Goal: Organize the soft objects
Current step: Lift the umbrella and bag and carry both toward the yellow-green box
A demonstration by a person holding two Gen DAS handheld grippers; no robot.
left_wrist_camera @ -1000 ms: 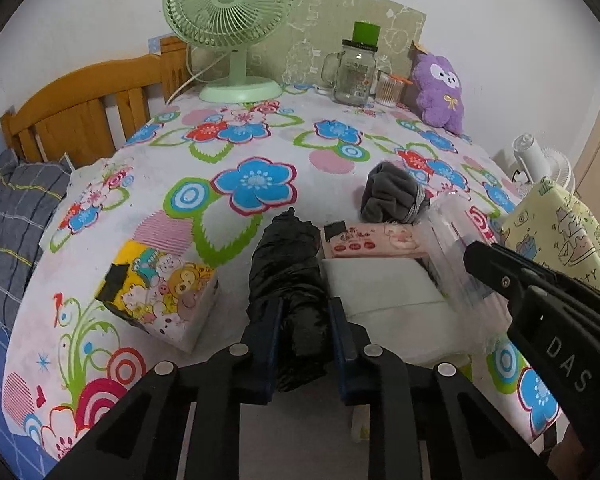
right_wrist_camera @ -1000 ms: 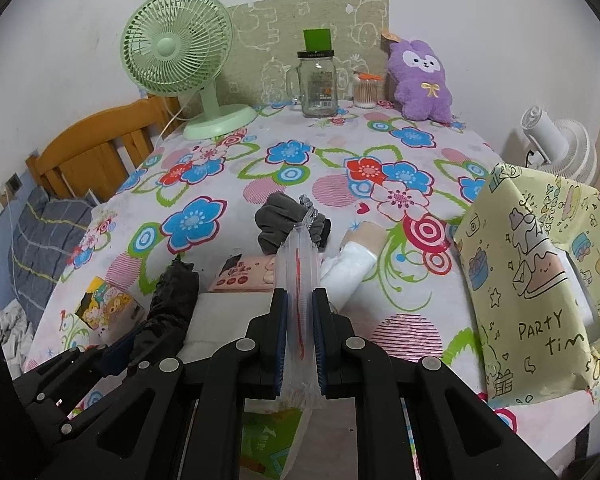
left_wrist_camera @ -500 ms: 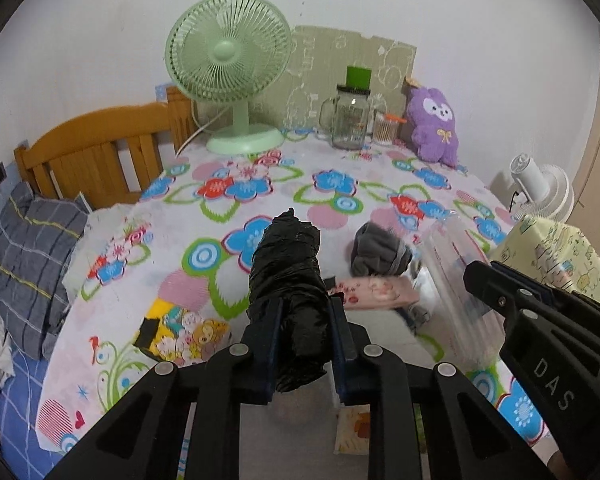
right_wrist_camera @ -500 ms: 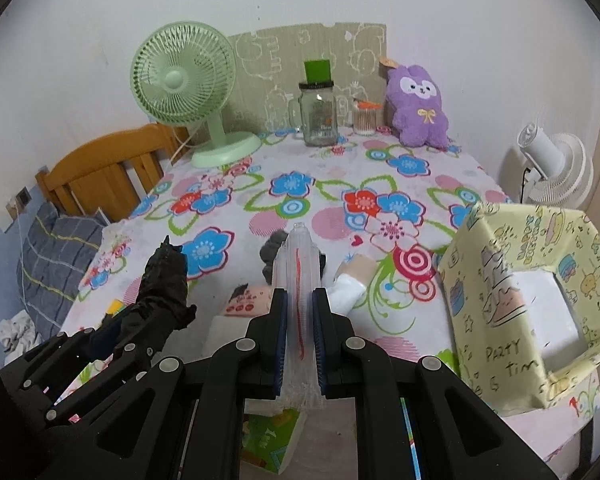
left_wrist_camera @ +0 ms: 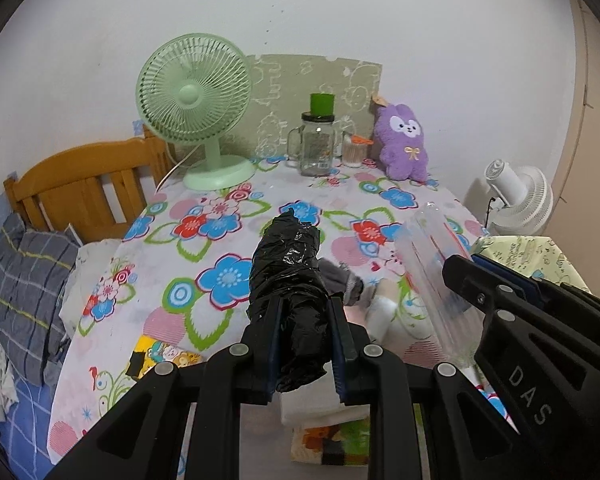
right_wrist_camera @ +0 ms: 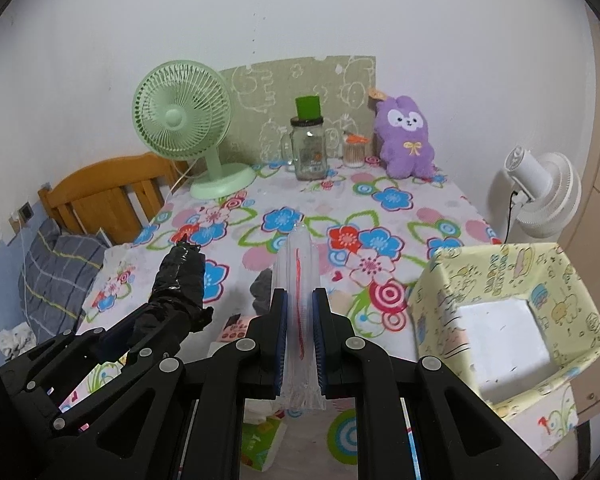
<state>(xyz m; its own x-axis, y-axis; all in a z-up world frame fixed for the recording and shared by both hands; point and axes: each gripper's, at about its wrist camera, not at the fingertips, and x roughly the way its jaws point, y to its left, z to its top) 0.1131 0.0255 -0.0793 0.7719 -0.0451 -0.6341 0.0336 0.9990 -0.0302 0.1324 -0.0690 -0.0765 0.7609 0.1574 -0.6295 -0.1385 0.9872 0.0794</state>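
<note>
Left gripper (left_wrist_camera: 303,344): jaws closed on a roll of black plastic bags (left_wrist_camera: 290,280), which stands up from between the pads, clear above the flowered tablecloth (left_wrist_camera: 228,216). Right gripper (right_wrist_camera: 300,334): jaws closed on a roll of clear plastic bags (right_wrist_camera: 299,280) with a red line along it, likewise held clear above the tablecloth. In the right wrist view the black roll appears to the left of the clear roll; the two do not touch.

On the tablecloth below the grippers: a folded white cloth (left_wrist_camera: 320,410), a green-printed pack (right_wrist_camera: 260,444) and a yellow cartoon-printed pack (left_wrist_camera: 160,358). Just beyond the clear roll lie a pink pack (right_wrist_camera: 234,328) and a grey fabric bundle (left_wrist_camera: 342,282), both partly hidden. To the right of the clear roll, at the tablecloth's edge, stands an open yellow paper box (right_wrist_camera: 504,312) with a white inner floor.

Far end of the tablecloth, left to right: a green desk fan (right_wrist_camera: 182,128), a glass jar (right_wrist_camera: 309,154) with a green piece on its lid, a small cup (right_wrist_camera: 354,152), and a purple plush toy (right_wrist_camera: 406,140).
</note>
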